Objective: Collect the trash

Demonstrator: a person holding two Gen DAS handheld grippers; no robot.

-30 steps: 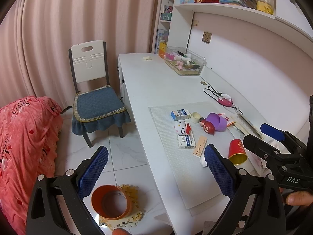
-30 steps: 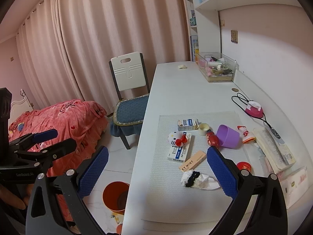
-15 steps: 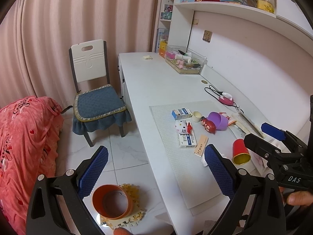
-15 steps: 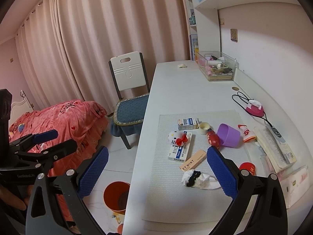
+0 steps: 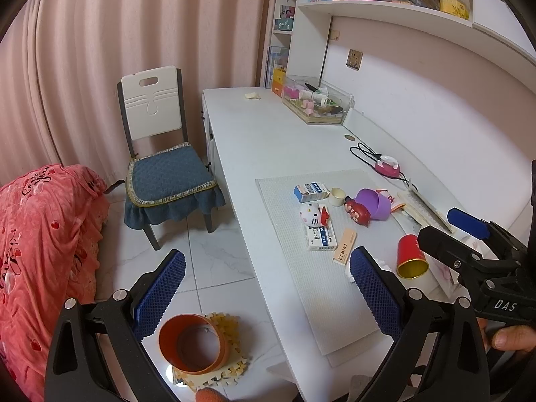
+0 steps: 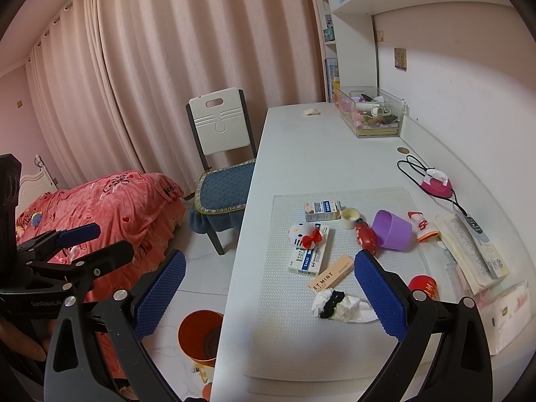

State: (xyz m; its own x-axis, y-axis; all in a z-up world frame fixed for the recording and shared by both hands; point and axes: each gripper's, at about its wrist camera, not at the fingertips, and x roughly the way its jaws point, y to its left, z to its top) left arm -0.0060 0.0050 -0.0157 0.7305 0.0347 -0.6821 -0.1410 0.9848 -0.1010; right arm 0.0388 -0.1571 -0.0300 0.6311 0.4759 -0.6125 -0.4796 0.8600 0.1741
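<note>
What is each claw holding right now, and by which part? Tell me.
Nothing. The left claw and the right claw are both open and empty, above the desk edge. The crumpled tissue lies untouched on the mat.

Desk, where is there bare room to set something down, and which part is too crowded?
Free: the far stretch of the desk between the chair side and the clear box, and the near end of the mat below the crumpled tissue. Crowded: the mat's middle, around the purple cup, cartons and toys.
</note>
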